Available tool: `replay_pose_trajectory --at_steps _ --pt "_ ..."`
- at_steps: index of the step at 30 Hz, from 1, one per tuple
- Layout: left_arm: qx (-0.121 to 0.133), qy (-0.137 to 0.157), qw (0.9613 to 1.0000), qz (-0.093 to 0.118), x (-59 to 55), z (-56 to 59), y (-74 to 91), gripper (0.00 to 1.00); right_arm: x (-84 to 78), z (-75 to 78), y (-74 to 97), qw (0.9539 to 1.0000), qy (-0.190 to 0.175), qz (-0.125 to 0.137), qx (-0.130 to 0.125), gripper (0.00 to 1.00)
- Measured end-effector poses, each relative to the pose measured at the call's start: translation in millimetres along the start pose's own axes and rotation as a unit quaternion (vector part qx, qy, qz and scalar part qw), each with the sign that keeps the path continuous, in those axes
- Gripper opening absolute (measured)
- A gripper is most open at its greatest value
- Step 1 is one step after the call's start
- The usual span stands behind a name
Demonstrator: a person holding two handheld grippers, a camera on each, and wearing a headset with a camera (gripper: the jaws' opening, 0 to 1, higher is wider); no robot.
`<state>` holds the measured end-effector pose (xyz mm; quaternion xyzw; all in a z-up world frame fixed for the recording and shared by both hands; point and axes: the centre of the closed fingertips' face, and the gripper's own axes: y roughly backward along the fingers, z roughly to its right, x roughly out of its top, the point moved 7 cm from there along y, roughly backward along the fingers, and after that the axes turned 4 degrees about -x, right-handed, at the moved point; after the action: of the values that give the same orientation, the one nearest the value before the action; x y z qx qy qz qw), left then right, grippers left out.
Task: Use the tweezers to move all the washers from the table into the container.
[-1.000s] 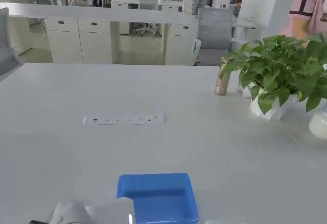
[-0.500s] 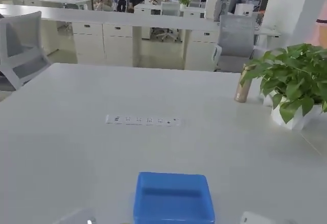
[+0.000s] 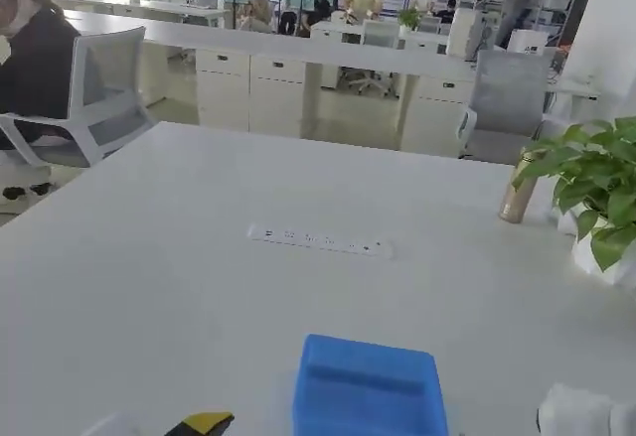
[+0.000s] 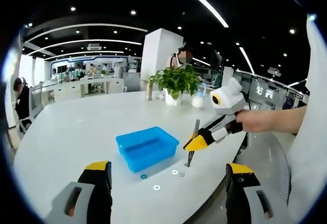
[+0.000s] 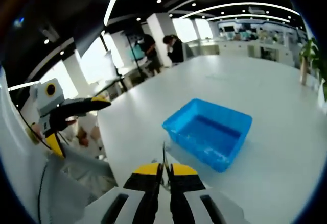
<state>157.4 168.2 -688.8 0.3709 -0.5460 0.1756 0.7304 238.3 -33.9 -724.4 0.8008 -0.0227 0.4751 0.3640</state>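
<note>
While the left gripper [image 4: 168, 166] gapes wide and the right gripper [image 5: 163, 168] pinches tweezers [image 4: 196, 128], a blue container [image 3: 368, 391] sits on a white office table [image 3: 199, 257].

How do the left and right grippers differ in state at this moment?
The left gripper has its jaws spread wide and holds nothing; the right gripper is shut on the tweezers. The right gripper's tweezers point down at the washers beside the blue container; the left gripper sits back from them. Both have black jaws with yellow tips.
</note>
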Motion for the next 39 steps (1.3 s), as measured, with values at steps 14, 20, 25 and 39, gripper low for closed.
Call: replay_pose_trajectory --at_steps 14,20,25,39 --pt "0.051 0.023 0.9981 0.025 1.2 -6.4 16.1 0.99 52.8 50.9 2.3 0.9959 -0.075 0.044 -0.027 0.03" --pt "0.069 0.038 0.9963 0.033 -0.2 -11.0 22.0 0.98 62.5 70.1 -13.3 0.9956 -0.070 0.040 -0.047 0.03" --pt "0.079 0.042 0.9954 0.034 0.5 -15.9 26.7 0.96 62.5 86.9 -30.6 0.9959 -0.053 0.023 -0.069 0.03" --pt "0.080 0.042 0.9954 0.031 1.1 -16.8 28.4 0.95 46.5 104.2 -68.7 0.9954 -0.026 -0.033 -0.086 0.03"
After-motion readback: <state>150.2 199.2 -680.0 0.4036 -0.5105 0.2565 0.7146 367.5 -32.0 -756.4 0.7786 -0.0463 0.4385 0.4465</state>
